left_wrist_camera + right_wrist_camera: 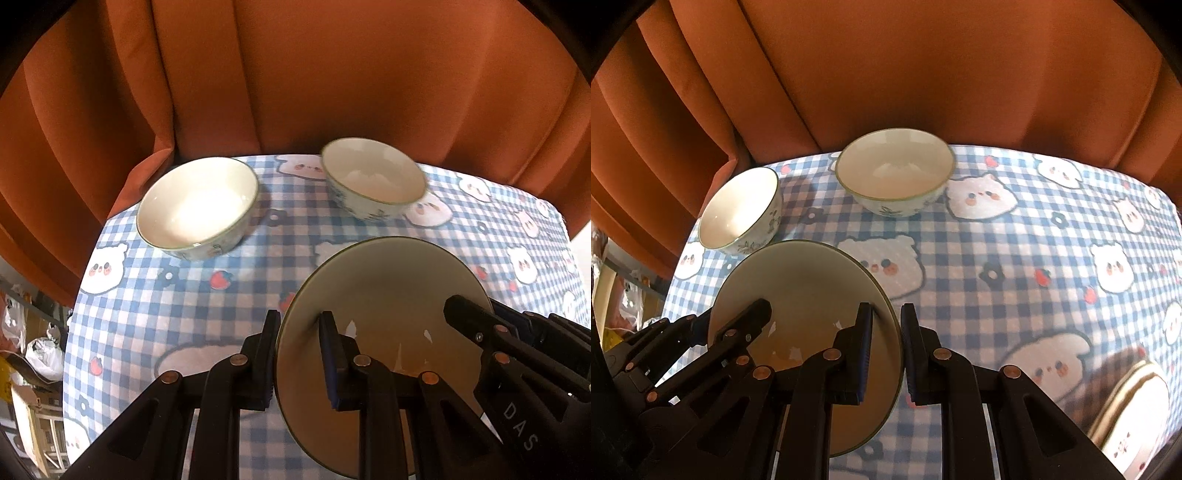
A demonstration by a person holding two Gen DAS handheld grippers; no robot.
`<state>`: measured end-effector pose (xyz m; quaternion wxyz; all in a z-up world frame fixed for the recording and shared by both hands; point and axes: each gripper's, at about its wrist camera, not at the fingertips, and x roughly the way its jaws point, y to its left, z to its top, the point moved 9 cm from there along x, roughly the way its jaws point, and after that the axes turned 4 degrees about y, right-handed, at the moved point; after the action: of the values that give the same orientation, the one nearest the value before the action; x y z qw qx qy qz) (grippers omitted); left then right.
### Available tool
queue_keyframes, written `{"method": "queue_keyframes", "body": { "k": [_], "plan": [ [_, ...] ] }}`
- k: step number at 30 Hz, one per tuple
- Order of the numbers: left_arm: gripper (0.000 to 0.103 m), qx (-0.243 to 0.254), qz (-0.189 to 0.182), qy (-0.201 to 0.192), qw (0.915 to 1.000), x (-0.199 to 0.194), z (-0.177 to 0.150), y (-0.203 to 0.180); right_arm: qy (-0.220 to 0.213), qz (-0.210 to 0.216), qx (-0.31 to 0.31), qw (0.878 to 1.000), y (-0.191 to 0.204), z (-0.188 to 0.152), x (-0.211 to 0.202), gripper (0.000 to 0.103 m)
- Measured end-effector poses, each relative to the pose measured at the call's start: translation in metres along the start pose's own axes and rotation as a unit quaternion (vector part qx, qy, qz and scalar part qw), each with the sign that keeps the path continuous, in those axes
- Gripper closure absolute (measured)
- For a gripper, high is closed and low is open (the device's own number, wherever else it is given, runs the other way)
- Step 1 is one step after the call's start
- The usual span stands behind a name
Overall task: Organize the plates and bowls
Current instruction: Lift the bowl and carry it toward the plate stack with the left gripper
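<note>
Two grippers, one plate: both tools had hold of the same plate (384, 295), each at an opposite edge.
Left gripper: the left gripper (297, 354) had its jaws closed onto the plate's left rim, one finger behind the rim and one on the inner face.
Right gripper: the right gripper (886, 350) straddled the plate's right rim with its jaws drawn in around it; a thin gap showed on the outer side, so full contact there could not be told.
Plate position: the plate was tipped up on edge, nearest the cameras, over the tablecloth (184, 295); whether its lower edge touched the cloth was hidden.
Bowls: a left bowl (197, 208) and a right bowl (373, 179) stood upright and apart at the far side of the table, in front of an orange curtain (332, 74).
Other item: a striped thing (1134, 391) lay at the right of the table, too blurred to name.
Handling, judged: the plate looked like glazed ceramic, so stiff, fairly heavy for a rim pinch, slick under the pads and likely to chip or break if dropped.
Where to hold, judged: the rim was the only grippable part; two opposed rim grips suited a tilted plate. The bowls would best be taken by the wall just below the lip.
Writing: the letters "DAS" were readable on the right gripper's body in the left wrist view; nothing else was legible.
Decoration: the bowls bore a leafy pattern outside; the cloth showed blue checks with bear faces and strawberries.
</note>
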<state>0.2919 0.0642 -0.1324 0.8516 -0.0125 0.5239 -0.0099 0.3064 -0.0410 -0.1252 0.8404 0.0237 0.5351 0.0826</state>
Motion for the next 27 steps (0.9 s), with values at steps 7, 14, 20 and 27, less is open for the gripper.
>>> {"method": "queue_keyframes", "body": {
  "k": [7, 14, 20, 27],
  "plan": [
    [0.084, 0.015, -0.02, -0.007, 0.9997, -0.018, -0.019, -0.033, -0.004, -0.017, 0.022, 1.0, -0.026, -0.028, -0.025, 0.084],
    [0.084, 0.029, -0.023, 0.002, 0.9993, -0.027, -0.047, -0.061, 0.0, -0.021, 0.036, 0.999, -0.047, -0.061, -0.042, 0.084],
    [0.084, 0.032, -0.02, 0.01, 0.9992, -0.032, -0.072, -0.084, 0.004, -0.019, 0.035, 0.999, -0.066, -0.086, -0.055, 0.084],
    [0.084, 0.031, -0.011, 0.027, 0.9991, -0.033, -0.102, -0.109, 0.019, -0.012, 0.024, 0.999, -0.094, -0.118, -0.064, 0.084]
  ]
}}
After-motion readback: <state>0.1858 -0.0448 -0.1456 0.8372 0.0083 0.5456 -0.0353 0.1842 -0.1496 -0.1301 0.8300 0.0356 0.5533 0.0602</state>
